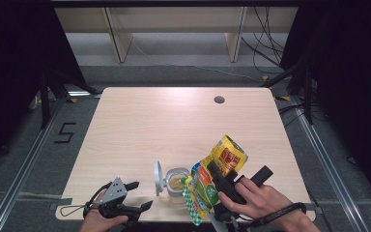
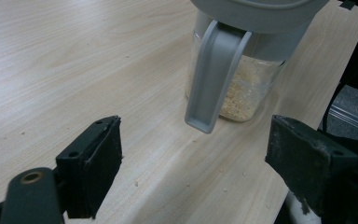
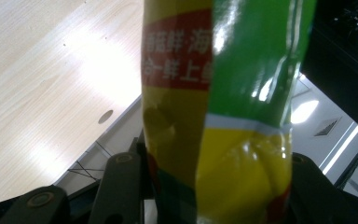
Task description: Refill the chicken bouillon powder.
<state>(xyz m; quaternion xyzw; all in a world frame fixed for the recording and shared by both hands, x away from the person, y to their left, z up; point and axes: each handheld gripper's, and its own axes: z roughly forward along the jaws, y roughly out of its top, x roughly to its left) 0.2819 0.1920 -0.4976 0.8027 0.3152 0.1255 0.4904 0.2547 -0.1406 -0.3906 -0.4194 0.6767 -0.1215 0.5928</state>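
Right gripper squeezes a yellow and green snack bag, tipped over the open glass jar just beside it. Left gripper waits with jaws wide apart and empty, near the jar's grey lid on the wooden table.

I see the jar on the table, near the front edge, its lid upright just left of it. My left gripper sits left of the jar, apart from it. My right gripper is right of the jar, with the bag between its jaws, tilted over the jar's right side.
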